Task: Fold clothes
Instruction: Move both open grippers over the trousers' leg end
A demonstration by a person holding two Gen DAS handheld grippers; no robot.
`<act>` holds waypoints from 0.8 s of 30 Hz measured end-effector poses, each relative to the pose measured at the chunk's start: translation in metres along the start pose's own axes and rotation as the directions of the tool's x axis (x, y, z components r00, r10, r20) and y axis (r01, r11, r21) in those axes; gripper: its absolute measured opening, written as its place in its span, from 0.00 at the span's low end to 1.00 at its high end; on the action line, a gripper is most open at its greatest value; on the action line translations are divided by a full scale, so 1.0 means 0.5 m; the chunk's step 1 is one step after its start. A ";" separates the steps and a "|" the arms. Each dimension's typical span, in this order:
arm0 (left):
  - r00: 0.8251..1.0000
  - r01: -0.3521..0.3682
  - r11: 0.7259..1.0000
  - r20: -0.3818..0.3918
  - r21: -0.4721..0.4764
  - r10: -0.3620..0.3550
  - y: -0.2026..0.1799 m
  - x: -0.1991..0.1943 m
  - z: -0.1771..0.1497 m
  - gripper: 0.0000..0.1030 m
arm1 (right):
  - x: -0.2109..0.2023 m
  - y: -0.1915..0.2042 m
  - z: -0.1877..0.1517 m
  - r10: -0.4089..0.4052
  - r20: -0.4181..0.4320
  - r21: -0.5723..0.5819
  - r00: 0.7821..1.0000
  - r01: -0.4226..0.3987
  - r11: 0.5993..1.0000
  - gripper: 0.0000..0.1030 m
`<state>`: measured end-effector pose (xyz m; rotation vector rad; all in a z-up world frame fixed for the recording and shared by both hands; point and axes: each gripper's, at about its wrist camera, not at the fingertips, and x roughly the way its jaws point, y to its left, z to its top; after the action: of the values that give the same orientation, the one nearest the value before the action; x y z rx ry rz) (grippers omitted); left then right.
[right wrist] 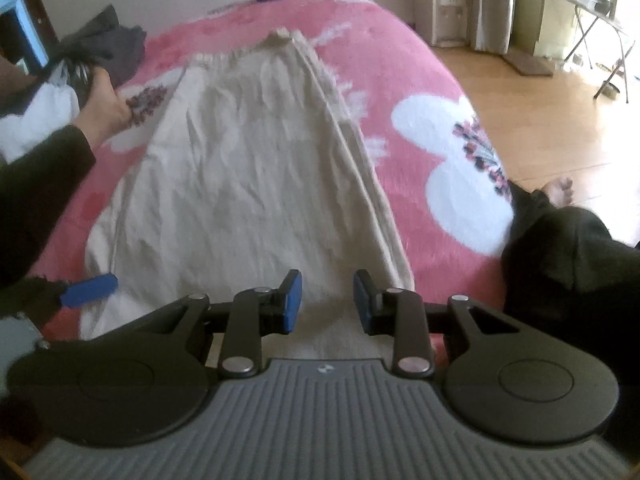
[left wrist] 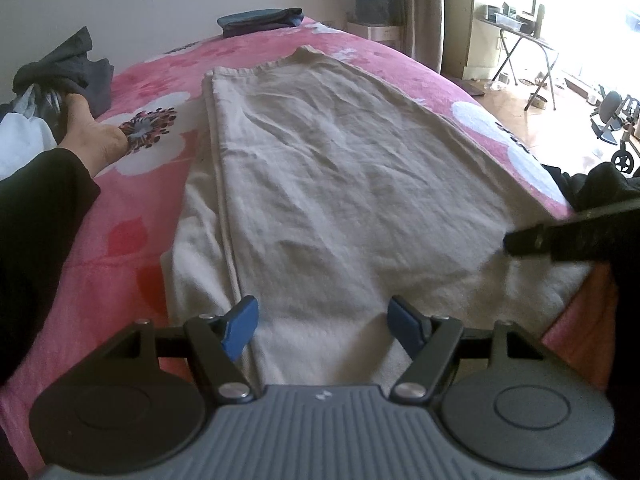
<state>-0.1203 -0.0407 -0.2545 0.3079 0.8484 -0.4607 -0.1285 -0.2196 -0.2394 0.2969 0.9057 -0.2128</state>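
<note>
mid-fold: beige garment [left wrist: 340, 168] flat on pink blanket [left wrist: 120, 240], folded lengthwise. left gripper [left wrist: 322, 330] & right gripper [right wrist: 327, 303] both apart, empty, over near hem. next prob: pinch hem corners, fold twd far end.

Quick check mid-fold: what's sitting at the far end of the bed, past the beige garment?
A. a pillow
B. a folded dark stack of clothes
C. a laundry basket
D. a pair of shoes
B: a flat, folded dark stack of clothes lies on the pink blanket beyond the beige garment.
</note>
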 end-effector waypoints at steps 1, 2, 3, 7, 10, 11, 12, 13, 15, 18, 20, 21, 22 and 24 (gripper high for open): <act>1.000 -0.001 1.000 -0.001 -0.001 0.001 0.000 0.001 0.000 0.72 | 0.010 -0.001 -0.002 -0.003 -0.017 0.002 1.000 0.004 1.000 0.27; 1.000 -0.004 1.000 -0.001 -0.002 0.004 0.000 0.001 0.000 0.73 | 0.014 0.000 -0.003 -0.006 -0.021 0.000 1.000 0.006 1.000 0.27; 1.000 -0.009 1.000 -0.001 -0.003 0.009 -0.001 0.002 0.000 0.74 | 0.017 0.001 -0.003 -0.008 -0.024 -0.001 1.000 0.008 1.000 0.27; 1.000 -0.013 1.000 -0.003 -0.026 0.013 0.007 0.001 0.001 0.77 | 0.015 0.006 -0.005 -0.014 -0.022 -0.012 1.000 0.014 1.000 0.27; 0.999 -0.039 0.999 0.011 -0.010 0.039 0.005 -0.008 0.001 0.76 | 0.003 0.006 -0.005 -0.007 0.001 -0.002 1.000 0.007 1.000 0.28; 0.999 -0.049 0.999 0.017 -0.002 0.049 0.004 -0.011 0.001 0.75 | 0.000 0.006 -0.005 -0.005 0.008 0.000 1.000 0.005 1.000 0.28; 0.998 -0.059 0.998 0.023 0.005 0.059 0.003 -0.014 0.001 0.75 | 0.000 0.007 -0.004 -0.006 0.010 -0.004 1.000 0.006 1.000 0.27; 0.998 -0.066 0.998 0.023 0.006 0.065 0.004 -0.015 0.002 0.74 | 0.000 0.008 -0.003 -0.007 0.012 -0.007 1.000 0.007 1.000 0.28; 0.998 -0.067 0.998 0.011 -0.002 0.067 0.008 -0.010 0.002 0.75 | 0.001 0.009 -0.001 -0.010 0.015 -0.014 1.000 0.010 1.000 0.27; 0.998 -0.057 0.998 -0.011 -0.019 0.057 0.016 0.000 0.002 0.76 | 0.017 0.004 -0.003 -0.010 -0.014 -0.006 1.000 0.010 1.000 0.27; 0.999 -0.052 0.998 -0.013 -0.028 0.052 0.018 0.002 0.002 0.76 | 0.018 -0.003 0.005 0.003 -0.021 0.023 1.000 -0.002 1.000 0.27; 0.999 -0.053 0.998 -0.012 -0.027 0.052 0.018 0.002 0.002 0.76 | 0.012 -0.002 0.010 0.011 -0.010 0.032 1.000 -0.010 0.999 0.28; 0.999 -0.053 0.998 -0.011 -0.026 0.053 0.018 0.002 0.001 0.76 | 0.009 -0.002 0.014 0.015 -0.002 0.038 1.000 -0.015 0.999 0.28; 0.999 -0.053 0.998 -0.010 -0.026 0.053 0.017 0.001 0.001 0.76 | 0.013 -0.001 0.017 0.013 -0.002 0.034 1.000 -0.013 0.999 0.28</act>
<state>-0.1152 -0.0336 -0.2538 0.3078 0.8531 -0.3983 -0.1188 -0.2234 -0.2397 0.3344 0.9027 -0.2160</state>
